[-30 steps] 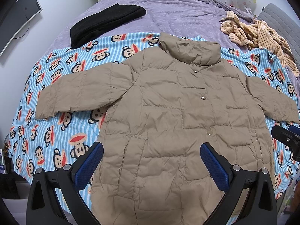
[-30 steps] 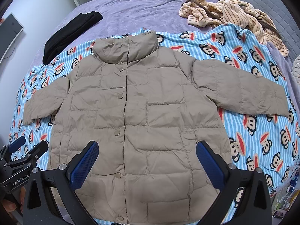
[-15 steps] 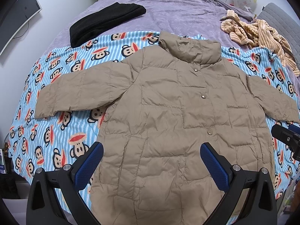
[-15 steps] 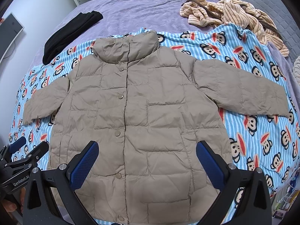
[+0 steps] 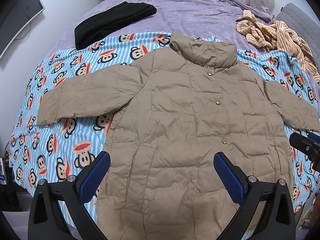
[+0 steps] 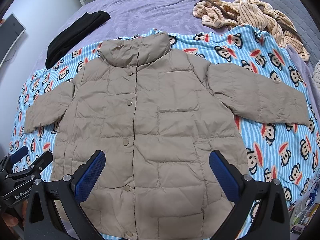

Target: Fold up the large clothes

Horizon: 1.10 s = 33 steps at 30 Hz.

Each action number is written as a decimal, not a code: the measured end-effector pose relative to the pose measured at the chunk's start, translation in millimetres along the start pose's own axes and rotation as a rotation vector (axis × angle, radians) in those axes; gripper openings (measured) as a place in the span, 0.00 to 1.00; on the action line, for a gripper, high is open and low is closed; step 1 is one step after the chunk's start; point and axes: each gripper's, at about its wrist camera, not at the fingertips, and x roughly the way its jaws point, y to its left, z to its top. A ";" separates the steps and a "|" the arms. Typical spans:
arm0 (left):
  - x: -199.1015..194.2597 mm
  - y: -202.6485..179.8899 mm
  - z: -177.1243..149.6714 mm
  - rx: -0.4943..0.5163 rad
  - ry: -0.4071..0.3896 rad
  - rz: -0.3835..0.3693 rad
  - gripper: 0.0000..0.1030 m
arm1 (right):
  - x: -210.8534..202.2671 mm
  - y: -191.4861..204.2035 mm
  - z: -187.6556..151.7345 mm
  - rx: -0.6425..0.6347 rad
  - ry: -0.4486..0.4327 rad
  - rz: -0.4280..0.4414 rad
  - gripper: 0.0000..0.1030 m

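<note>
1. A bed with a purple bedspread [image 5: 190,12] fills both views; a blue-striped monkey-print blanket [image 5: 66,140] covers its near half, and a monitor [image 5: 18,18] stands at the far left by the wall.
2. On the far left of the bedspread lies a folded black garment [image 5: 112,20]; on the far right, a heap of striped beige clothing [image 6: 250,14].
3. The khaki puffer jacket [image 6: 160,120] lies flat, front up, in the middle of the blanket, collar [image 6: 136,50] far and hem near.
4. It is snapped shut, quilted in broad panels and lightly creased; its left sleeve [image 5: 80,98] and right sleeve [image 6: 258,94] are spread outward, each with blanket showing between it and the body.
5. It probably handles as light, soft and springy: the shell looks slick, so a fold may puff back up or slide.
6. A sleeve cuff or a hem corner looks the best hold, where the padding thins enough to pinch.
7. The left gripper [image 5: 161,172] hovers over the near-left hem with its jaws wide and empty.
8. The right gripper [image 6: 157,170] hovers over the near middle of the jacket, likewise spread wide and gripping nothing.
</note>
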 end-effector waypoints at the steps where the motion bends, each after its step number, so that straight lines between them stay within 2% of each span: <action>1: 0.0 0.1 0.1 0.000 0.000 0.001 1.00 | 0.1 0.5 0.0 0.000 0.000 -0.001 1.00; 33: 5.3 2.3 -5.5 -0.011 0.025 -0.022 1.00 | 1.9 2.6 0.8 0.002 0.005 0.005 1.00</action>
